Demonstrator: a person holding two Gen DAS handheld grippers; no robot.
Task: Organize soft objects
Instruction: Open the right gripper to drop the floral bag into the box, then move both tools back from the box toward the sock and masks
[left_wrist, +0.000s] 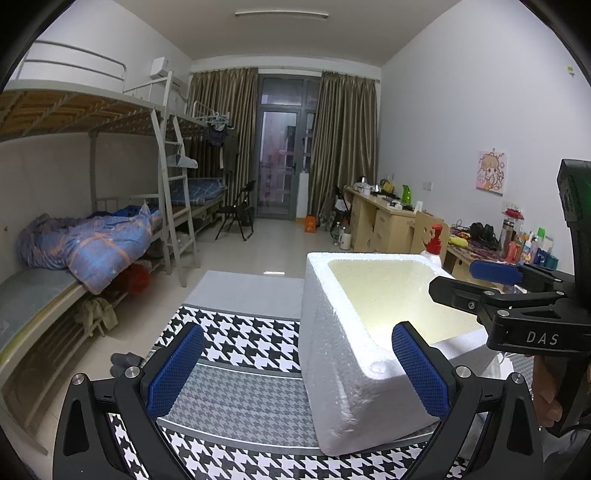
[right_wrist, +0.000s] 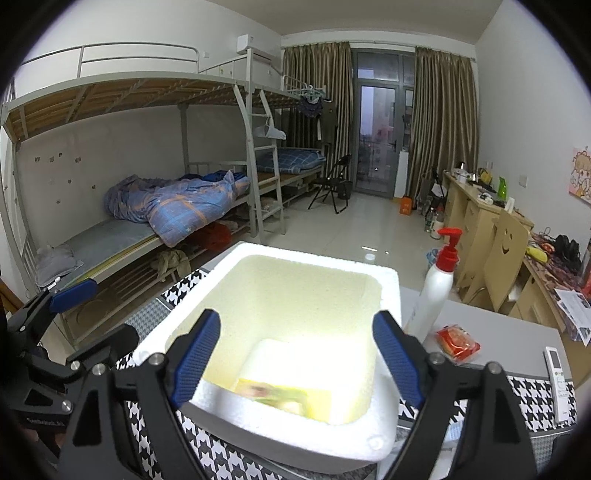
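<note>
A white foam box (right_wrist: 384, 428) stands on a houndstooth cloth (left_wrist: 240, 347) on the table. Inside it lies a soft yellow-green packet (right_wrist: 275, 395), blurred. My right gripper (right_wrist: 295, 365) is open and empty, held above the box's near rim. My left gripper (left_wrist: 295, 373) is open and empty, to the left of the box (left_wrist: 332, 350), over the cloth. The right gripper also shows in the left wrist view (left_wrist: 476, 280), above the box's far right side. The left gripper shows at the left edge of the right wrist view (right_wrist: 92, 314).
A white pump bottle with a red top (right_wrist: 436, 288) stands right of the box. A red packet (right_wrist: 458, 343) and a white remote (right_wrist: 559, 384) lie on the table beyond it. Bunk beds (right_wrist: 147, 206) stand left, wooden desks (right_wrist: 480, 218) right.
</note>
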